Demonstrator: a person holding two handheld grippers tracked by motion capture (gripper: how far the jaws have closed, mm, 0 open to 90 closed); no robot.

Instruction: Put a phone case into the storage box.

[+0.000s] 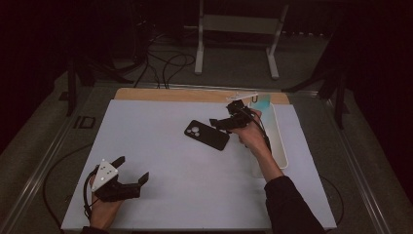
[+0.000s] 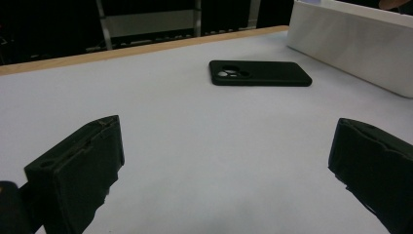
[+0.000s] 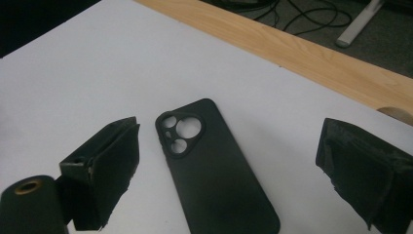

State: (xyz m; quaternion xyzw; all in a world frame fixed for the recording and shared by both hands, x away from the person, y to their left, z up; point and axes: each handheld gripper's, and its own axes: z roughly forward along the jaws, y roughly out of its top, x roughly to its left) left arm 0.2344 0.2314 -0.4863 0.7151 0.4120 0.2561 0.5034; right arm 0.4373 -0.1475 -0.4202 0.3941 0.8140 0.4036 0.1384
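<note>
On the worktop, high view: the phone case (image 1: 207,134) lies flat, camera cutout up, near the middle-right of the white sheet (image 1: 160,146), long axis slanting from upper left to lower right.
Nearer tool, high view: the right tool (image 1: 229,121) hovers just beside the case's right end; the left tool (image 1: 131,174) sits well apart at the near-left corner, jaws spread and empty.
Left gripper view: case (image 2: 259,73) far ahead, a white tray (image 2: 355,48) to its right.
Right gripper view: jaws wide apart, holding nothing; case (image 3: 214,170) lies between them, long axis running roughly along the tool's line of sight.
</note>
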